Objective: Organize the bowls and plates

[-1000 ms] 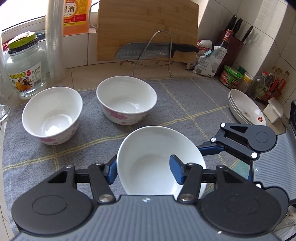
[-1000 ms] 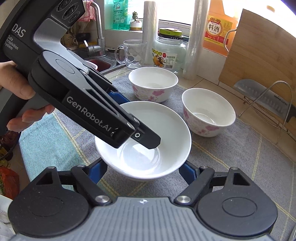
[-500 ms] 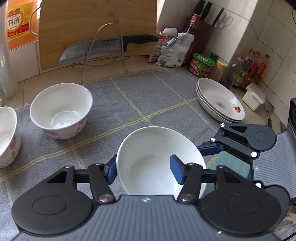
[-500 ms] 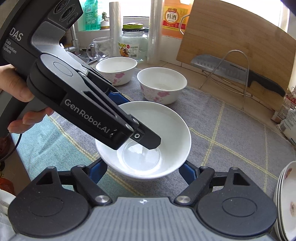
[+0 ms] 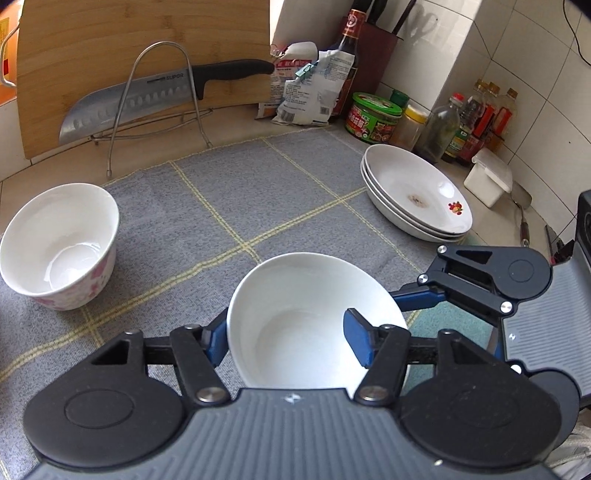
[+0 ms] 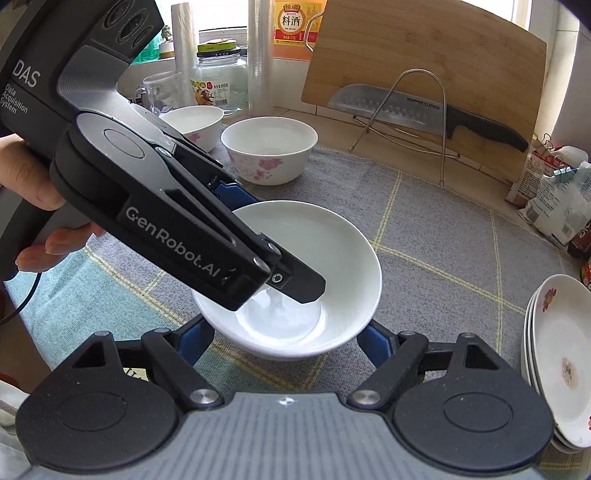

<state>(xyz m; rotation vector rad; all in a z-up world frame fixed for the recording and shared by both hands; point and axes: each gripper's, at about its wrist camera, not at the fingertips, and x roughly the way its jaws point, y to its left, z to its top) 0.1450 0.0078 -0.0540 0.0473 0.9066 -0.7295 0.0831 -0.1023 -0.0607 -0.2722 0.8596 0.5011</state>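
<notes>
Bowl [image 5: 295,314] rim sits between opening left gripper [image 5: 286,338] fingers.

A plain white bowl [image 5: 303,321] sits upright near the front of the grey checked mat [image 5: 258,192], two pink-flowered bowls [image 6: 269,151] behind it and three stacked plates [image 5: 417,192] at its right edge.

White tiled wall [image 5: 517,74], grey checked mat [image 5: 258,192] on counter, daylit window [image 6: 554,18]
</notes>
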